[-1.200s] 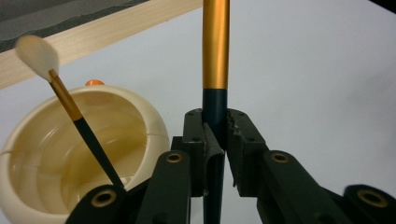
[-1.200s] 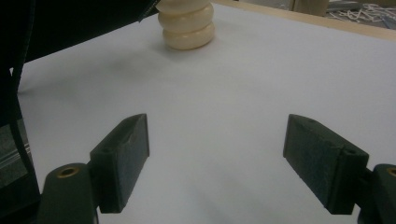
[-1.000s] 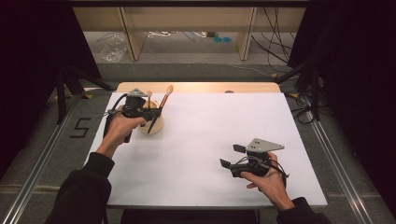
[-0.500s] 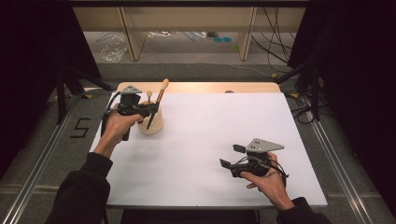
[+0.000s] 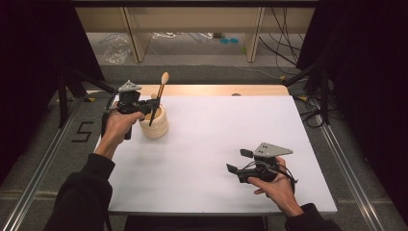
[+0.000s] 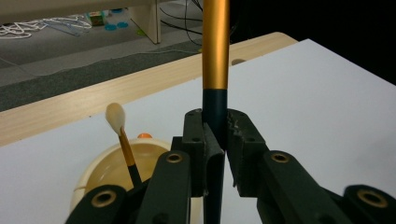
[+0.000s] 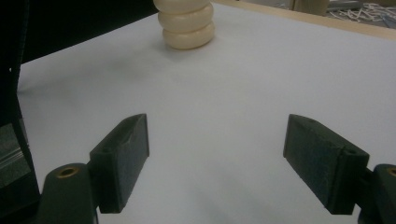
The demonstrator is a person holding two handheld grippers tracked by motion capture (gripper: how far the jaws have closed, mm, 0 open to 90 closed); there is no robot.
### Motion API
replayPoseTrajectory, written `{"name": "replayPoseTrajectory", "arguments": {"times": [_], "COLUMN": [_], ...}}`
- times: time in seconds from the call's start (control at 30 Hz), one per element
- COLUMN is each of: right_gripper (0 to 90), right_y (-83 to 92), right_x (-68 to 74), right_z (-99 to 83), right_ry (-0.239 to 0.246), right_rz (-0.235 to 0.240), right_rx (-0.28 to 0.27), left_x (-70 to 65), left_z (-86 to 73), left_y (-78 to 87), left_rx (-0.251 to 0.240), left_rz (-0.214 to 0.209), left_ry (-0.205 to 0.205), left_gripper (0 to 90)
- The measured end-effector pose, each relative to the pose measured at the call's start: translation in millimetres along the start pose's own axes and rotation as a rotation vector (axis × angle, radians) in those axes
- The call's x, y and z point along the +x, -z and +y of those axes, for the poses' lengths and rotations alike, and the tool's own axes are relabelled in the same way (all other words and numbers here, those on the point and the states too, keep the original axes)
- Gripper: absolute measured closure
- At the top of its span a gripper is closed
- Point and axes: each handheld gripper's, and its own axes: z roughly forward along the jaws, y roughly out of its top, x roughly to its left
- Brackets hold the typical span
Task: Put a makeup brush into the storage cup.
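My left gripper (image 5: 154, 102) is shut on a long brush (image 5: 161, 89), which stands nearly upright with its pale tip on top. In the left gripper view the jaws (image 6: 217, 135) pinch the brush's dark handle just below its gold section (image 6: 215, 46). A cream ribbed pot (image 5: 155, 126) stands directly under and beside the gripper. It holds a second brush with a whitish tip (image 6: 115, 116). The held brush's lower end shows against the pot's side; contact is unclear. My right gripper (image 5: 238, 160) rests open on the white table, empty (image 7: 217, 158).
The white table top (image 5: 216, 134) has a wooden strip (image 5: 211, 90) along its far edge. From the right gripper, the pot (image 7: 187, 23) stands far off across bare table. Shelving legs, cables and small items lie on the floor beyond. Metal rails run along both sides.
My left gripper has lifted slightly and shifted away with the brush, which now stands more upright. The right gripper has stayed put.
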Motion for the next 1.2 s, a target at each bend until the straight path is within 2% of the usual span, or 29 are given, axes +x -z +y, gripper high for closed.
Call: {"name": "replayPoseTrajectory", "arguments": {"times": [0.1, 0.23, 0.27, 0.3, 0.33, 0.47, 0.87, 1.1, 1.2], "right_gripper": [23.5, 23.5, 23.5, 23.5, 23.5, 23.5, 23.6, 23.6, 23.6], "right_y": [0.1, 0.0, 0.0, 0.0, -0.1, 0.1, 0.1, -1.1, -1.2], "right_x": [-0.1, -0.2, -0.3, -0.3, -0.4, -0.2, -0.2, -0.8, -0.8], "right_z": [0.0, -0.1, 0.0, -0.1, -0.1, 0.0, -0.1, -0.6, -0.6], "right_ry": [0.000, 0.000, 0.001, 0.000, 0.001, 0.000, 0.001, 0.001, 0.002], "right_rz": [0.001, 0.001, 0.001, 0.000, -0.002, 0.001, 0.003, 0.008, 0.008], "right_rx": [0.000, 0.000, 0.000, 0.000, 0.001, 0.000, 0.001, -0.015, -0.014], "left_x": [3.3, 9.9, 11.0, 11.4, 12.8, 17.9, 31.2, 34.2, 35.7], "left_z": [1.7, 5.0, 5.7, 5.9, 6.8, 7.8, 4.6, -2.3, -7.2], "left_y": [-0.9, -1.7, -1.5, -2.3, -1.9, -4.0, -19.6, -29.2, -31.7], "left_rx": [-0.003, -0.029, -0.032, -0.044, -0.047, -0.070, -0.093, -0.093, -0.102], "left_rz": [0.022, 0.048, 0.054, 0.055, 0.064, 0.091, 0.129, 0.130, 0.125], "left_ry": [0.002, 0.022, 0.012, 0.024, 0.015, 0.028, 0.046, 0.052, 0.070], "left_gripper": [78.3, 78.3, 78.3, 78.3, 78.3, 78.3, 78.3, 78.3, 78.3]}}
